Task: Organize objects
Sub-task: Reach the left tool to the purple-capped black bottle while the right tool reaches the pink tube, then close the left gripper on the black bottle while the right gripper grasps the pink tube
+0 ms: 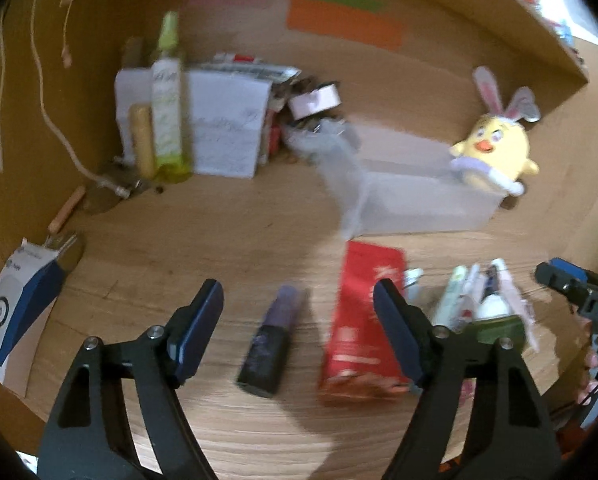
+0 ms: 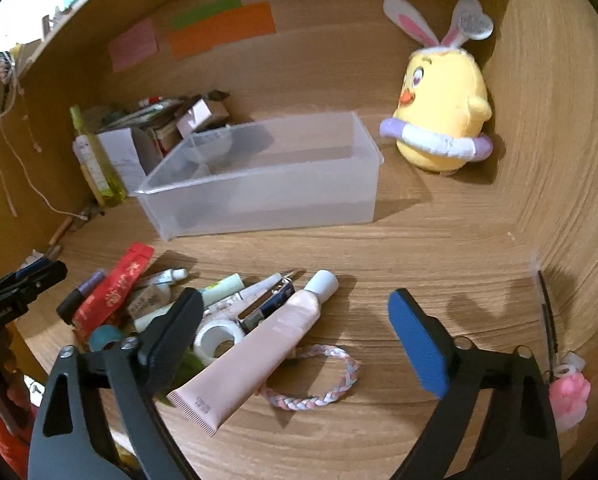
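While both claws gape empty, the purple bottle (image 1: 270,347) lies lengthwise between the left claw (image 1: 299,320) fingers, nearer than the right claw (image 2: 295,332)

Frosted plastic bin (image 2: 259,184), grained wood desk (image 2: 419,240), apparently plush chick (image 2: 443,120).

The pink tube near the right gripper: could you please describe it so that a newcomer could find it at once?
Start at the clear plastic bin on the wooden desk, then look toward the camera to the heap of small toiletries. The pink tube lies at the heap's right edge, slanted, white cap toward the bin, its crimped end beside a braided bracelet. It is the largest and the only pale pink tube there.
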`<state>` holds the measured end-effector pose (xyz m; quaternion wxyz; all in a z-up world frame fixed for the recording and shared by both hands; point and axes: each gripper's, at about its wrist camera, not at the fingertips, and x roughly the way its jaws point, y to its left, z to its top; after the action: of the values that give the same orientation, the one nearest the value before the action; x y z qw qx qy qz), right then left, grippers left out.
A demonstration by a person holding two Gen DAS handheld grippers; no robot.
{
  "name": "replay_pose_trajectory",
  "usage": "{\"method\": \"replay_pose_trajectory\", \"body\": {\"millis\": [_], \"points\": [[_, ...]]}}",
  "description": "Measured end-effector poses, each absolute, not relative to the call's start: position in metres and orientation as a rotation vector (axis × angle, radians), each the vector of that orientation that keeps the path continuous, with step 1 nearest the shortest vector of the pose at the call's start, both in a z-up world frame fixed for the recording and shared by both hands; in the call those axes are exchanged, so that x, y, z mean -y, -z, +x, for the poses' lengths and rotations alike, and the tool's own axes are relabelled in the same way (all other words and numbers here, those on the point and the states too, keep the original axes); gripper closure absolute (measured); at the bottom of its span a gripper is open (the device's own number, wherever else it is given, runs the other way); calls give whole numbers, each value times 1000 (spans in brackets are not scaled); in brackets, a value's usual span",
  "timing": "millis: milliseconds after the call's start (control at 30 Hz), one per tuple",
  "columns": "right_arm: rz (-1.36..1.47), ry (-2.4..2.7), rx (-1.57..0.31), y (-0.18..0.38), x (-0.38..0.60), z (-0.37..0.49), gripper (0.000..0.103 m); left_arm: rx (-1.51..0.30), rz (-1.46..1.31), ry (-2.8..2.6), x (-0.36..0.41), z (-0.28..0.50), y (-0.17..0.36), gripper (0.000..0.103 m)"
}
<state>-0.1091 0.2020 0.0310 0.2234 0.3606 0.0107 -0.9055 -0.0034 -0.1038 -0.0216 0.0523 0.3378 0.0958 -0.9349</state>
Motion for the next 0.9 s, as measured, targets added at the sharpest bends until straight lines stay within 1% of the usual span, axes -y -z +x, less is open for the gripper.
{"method": "replay_pose_trajectory", "body": {"millis": [33, 100, 200, 267, 333, 400, 433, 467, 533, 667, 700, 800, 867, 900], "points": [[1025, 2482, -20, -27, -200, -114, 18, -294, 1044, 2834, 106, -5, 25, 31], [1058, 2460, -5, -21, -198, -118, 20, -299, 1093, 2805, 113, -9, 36, 32], [1100, 2458, -5, -12, -194, -122, 31, -309, 1149, 2777, 118, -15, 49, 35], [1134, 2465, 2, -6, -193, -128, 43, -322, 1180, 2768, 120, -20, 55, 41], [1171, 2470, 49, -2, -199, -136, 47, -328, 1203, 2760, 121, -23, 59, 50], [1197, 2477, 81, 1, -205, -142, 50, -329, 1221, 2756, 121, -25, 61, 54], [1209, 2483, 84, 3, -206, -145, 56, -322, 1219, 2755, 120, -26, 61, 57], [1224, 2483, 80, 5, -206, -148, 58, -308, 1214, 2751, 119, -26, 61, 59], [1230, 2474, 71, 5, -204, -153, 58, -288, 1214, 2751, 117, -27, 60, 69], [1255, 2455, 6, 4, -193, -157, 58, -265, 1213, 2757, 113, -32, 60, 74], [1264, 2442, 8, 5, -190, -159, 58, -259, 1216, 2759, 111, -33, 60, 78], [1286, 2428, -19, 8, -184, -168, 59, -248, 1215, 2762, 109, -37, 60, 78], [1283, 2432, -49, 9, -182, -171, 72, -261, 1212, 2765, 110, -38, 59, 79], [1281, 2426, -53, 9, -181, -171, 75, -268, 1211, 2769, 110, -39, 59, 79]]}}
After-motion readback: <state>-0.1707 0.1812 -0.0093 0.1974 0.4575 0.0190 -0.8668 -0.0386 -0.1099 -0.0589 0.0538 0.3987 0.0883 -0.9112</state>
